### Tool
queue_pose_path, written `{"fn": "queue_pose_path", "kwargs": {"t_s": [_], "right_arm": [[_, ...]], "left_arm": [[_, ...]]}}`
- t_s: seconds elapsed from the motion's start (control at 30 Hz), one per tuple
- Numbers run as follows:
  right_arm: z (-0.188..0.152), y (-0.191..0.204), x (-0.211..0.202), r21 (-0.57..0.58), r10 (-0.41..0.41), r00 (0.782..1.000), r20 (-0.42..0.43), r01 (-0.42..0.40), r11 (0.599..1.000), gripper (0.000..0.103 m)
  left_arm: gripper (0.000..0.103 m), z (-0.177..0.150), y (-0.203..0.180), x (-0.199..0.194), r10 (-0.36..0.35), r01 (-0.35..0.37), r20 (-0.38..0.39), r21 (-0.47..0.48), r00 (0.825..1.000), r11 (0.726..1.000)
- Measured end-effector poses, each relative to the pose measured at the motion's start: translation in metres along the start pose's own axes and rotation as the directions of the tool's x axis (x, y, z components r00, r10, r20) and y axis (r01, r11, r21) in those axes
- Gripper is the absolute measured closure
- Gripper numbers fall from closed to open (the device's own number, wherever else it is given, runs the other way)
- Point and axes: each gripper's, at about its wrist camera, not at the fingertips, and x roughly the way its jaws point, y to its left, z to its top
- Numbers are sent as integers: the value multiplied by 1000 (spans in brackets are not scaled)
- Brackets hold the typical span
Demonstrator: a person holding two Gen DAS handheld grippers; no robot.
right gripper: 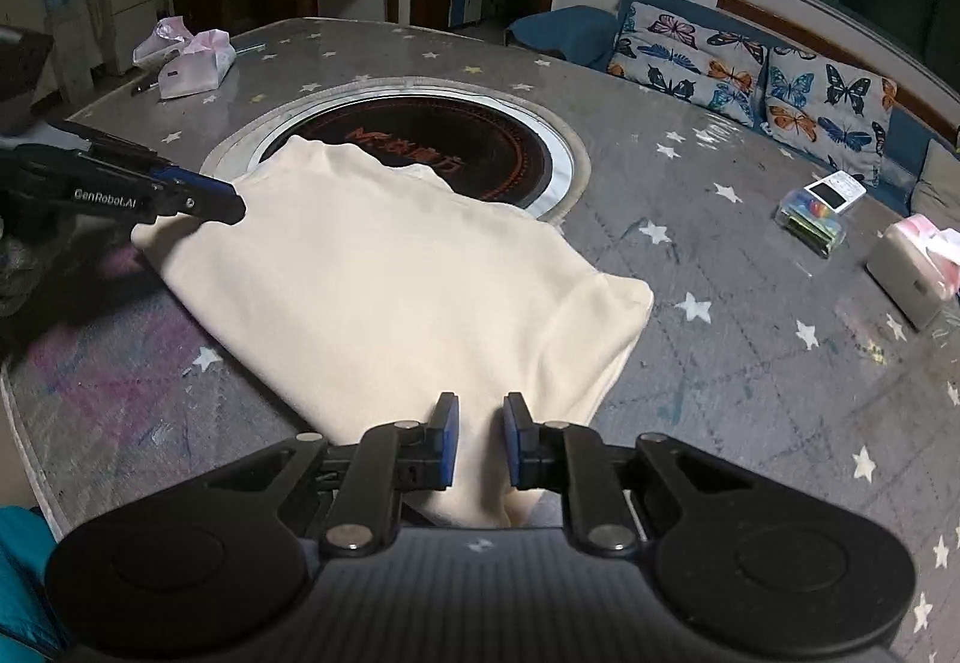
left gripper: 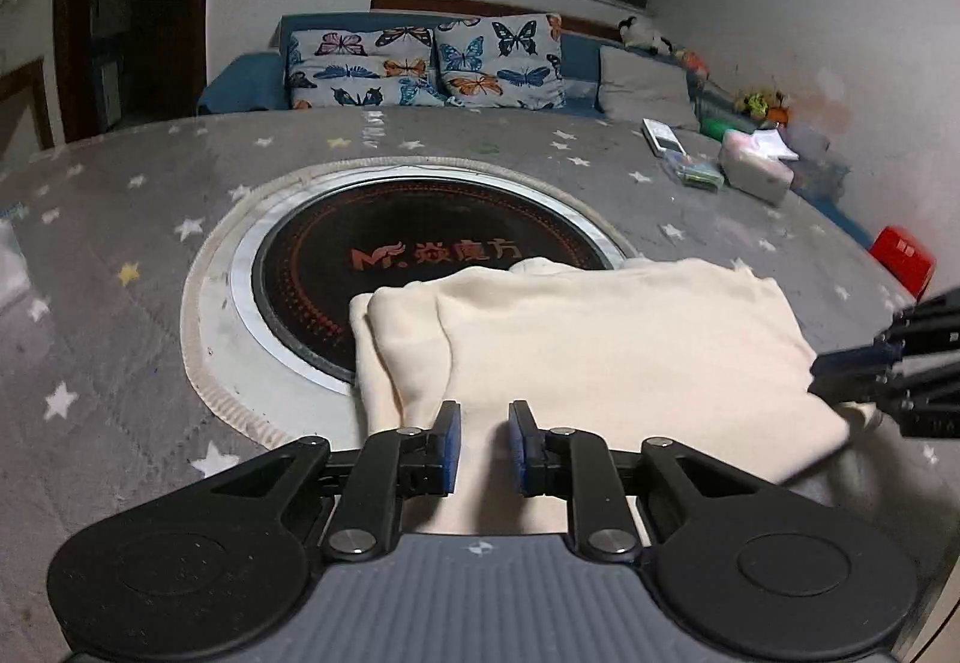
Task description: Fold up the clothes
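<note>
Cream cloth, a folded garment, lies on the grey star-printed table cover, its far edge draped over the rim of the round black hob set into the table's middle. In the right wrist view the garment fills the centre and runs down to six o'clock; in the left wrist view it stretches from the centre toward four o'clock.

Each near corner of the cloth sits in a gripper. The left gripper has its blue pads drawn in narrow, with cream fabric pinched between them. The right gripper is likewise nearly closed, a fold of the same cloth caught between its pads. From the right camera, the left one shows at nine o'clock, its tips at the garment's corner.

Outward on the table: at two to three o'clock in the right view, a small clear box of coloured bits, a white remote and a tissue pack; at ten o'clock, pink and white plastic bags. Beyond the table stands a blue sofa with butterfly cushions.
</note>
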Motion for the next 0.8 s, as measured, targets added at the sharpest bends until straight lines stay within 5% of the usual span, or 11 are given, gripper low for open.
{"fn": "queue_pose_path", "kwargs": {"t_s": [0.8], "right_arm": [[43, -36, 31, 47, -75, 997, 33, 73, 996, 88]], "left_arm": [[84, 39, 3, 30, 28, -28, -4, 26, 1000, 999]]}}
